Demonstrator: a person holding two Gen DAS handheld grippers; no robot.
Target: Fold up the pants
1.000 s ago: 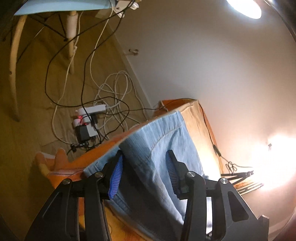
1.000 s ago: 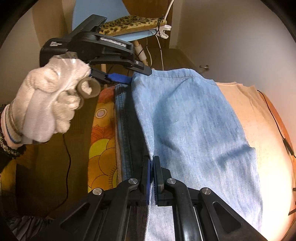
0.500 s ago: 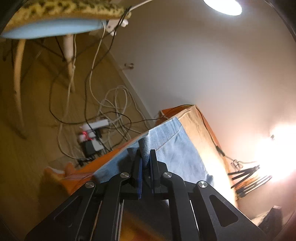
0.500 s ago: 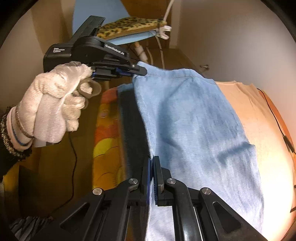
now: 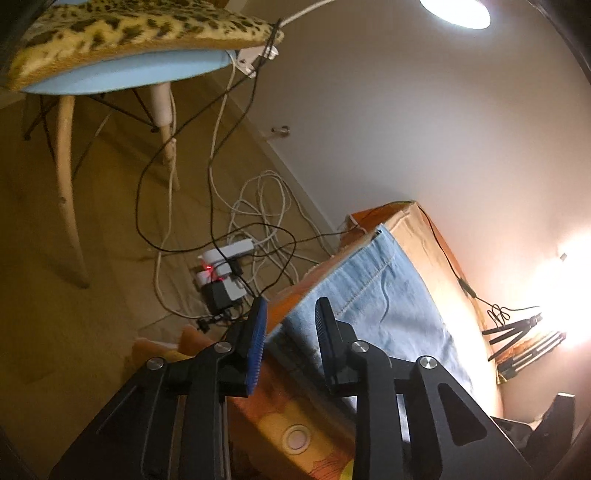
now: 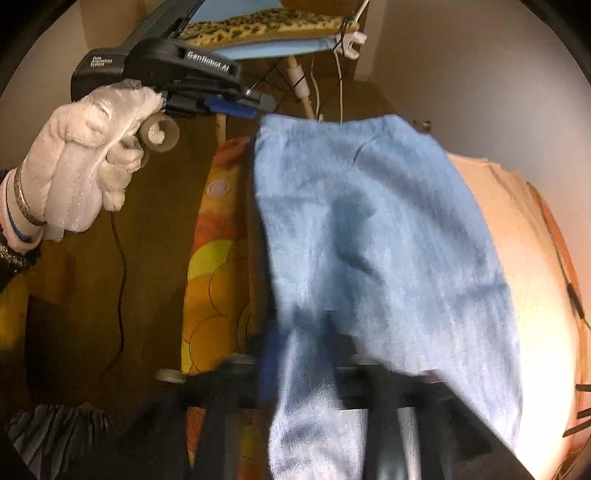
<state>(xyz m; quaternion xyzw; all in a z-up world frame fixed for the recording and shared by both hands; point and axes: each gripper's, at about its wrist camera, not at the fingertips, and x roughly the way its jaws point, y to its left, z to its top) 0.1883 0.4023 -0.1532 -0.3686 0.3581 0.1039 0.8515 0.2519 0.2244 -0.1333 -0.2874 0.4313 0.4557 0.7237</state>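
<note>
Light blue jeans (image 6: 388, 240) lie folded on the orange bed cover (image 6: 517, 221), with their left edge along the side of the bed. My right gripper (image 6: 303, 354) is blurred at their near end. Its jaws are opening, and denim still lies loosely between and over the fingers. A white-gloved hand (image 6: 81, 158) holds my left gripper (image 6: 258, 105) in the air just off the far left corner of the jeans. In the left wrist view the left gripper (image 5: 290, 306) hangs above the bed's edge beside the jeans (image 5: 373, 302), jaws opening with nothing between the blue pads (image 5: 258, 325).
A chair with a leopard-print cushion (image 5: 129, 29) stands beyond the bed. A power strip (image 5: 225, 266) and tangled cables (image 5: 258, 206) lie on the floor. The wall runs along the far side of the bed. Black tripod legs (image 5: 517, 332) lie at its right.
The left gripper pinched the jeans' far corner, then let go and drew up and away from it. The right gripper, shut on the near fold before, now stands apart, and the cloth has shifted.
</note>
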